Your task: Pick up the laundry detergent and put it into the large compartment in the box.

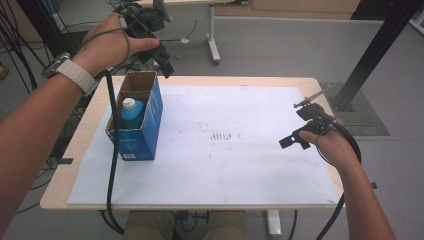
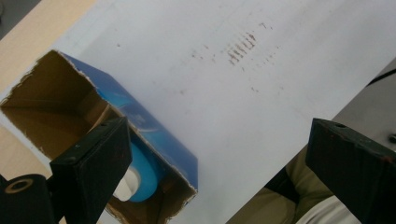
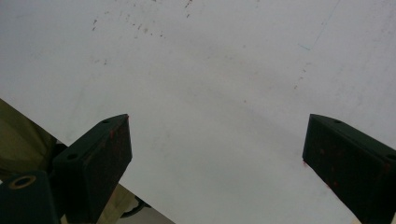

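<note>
The high view looks forward and down from above the person's side, taking in the whole table (image 1: 65, 195) and floor beyond. The left gripper view looks steeply down from over the far left edge, fairly close above the blue box (image 2: 154, 140), toward the person's lap. The right gripper view hangs close over the white sheet (image 3: 210, 93). All three share that sheet
</note>
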Motion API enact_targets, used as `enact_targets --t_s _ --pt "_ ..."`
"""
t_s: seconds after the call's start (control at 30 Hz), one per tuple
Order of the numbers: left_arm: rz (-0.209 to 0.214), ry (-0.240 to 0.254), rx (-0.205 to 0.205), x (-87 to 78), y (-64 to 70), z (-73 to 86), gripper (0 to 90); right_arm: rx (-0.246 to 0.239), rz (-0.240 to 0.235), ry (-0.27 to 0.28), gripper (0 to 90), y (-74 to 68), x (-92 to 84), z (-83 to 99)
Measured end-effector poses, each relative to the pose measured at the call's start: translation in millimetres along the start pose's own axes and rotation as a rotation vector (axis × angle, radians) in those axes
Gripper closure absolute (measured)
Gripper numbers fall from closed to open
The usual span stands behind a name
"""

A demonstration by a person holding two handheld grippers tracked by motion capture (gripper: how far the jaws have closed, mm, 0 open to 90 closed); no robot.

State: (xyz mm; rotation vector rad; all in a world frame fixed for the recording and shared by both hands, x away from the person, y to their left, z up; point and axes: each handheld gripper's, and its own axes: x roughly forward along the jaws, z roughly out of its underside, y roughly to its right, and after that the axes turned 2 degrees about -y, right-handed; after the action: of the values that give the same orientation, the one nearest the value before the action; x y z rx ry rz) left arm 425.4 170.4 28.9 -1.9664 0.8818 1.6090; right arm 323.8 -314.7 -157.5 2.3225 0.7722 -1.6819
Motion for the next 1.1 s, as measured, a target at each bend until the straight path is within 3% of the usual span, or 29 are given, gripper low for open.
enact_targets --t_s 0.13,0.33,0.5,0.73,1.1 --pt "0.034 -0.007 0.084 3.7 0.5 -7.6 7.6 0.008 0.002 -0.004 7.6 -1.5 0.0 0.0" --pt "0.055 -0.034 0.141 15.7 4.2 -20.0 7.3 0.025 -0.001 -0.003 7.5 -2.3 0.5 2.5" --pt "0.055 -0.038 0.224 26.1 13.0 -25.7 5.7 0.046 -0.012 0.004 7.5 -1.1 -0.8 6.0" --pt "0.095 -0.070 0.333 44.8 18.7 -39.2 5.7 0.056 -0.007 0.003 7.6 -2.1 -3.0 5.5" --pt "0.126 -0.074 0.440 70.2 35.9 -51.4 5.6 0.064 -0.001 0.011 7.5 -0.2 -5.7 10.8"
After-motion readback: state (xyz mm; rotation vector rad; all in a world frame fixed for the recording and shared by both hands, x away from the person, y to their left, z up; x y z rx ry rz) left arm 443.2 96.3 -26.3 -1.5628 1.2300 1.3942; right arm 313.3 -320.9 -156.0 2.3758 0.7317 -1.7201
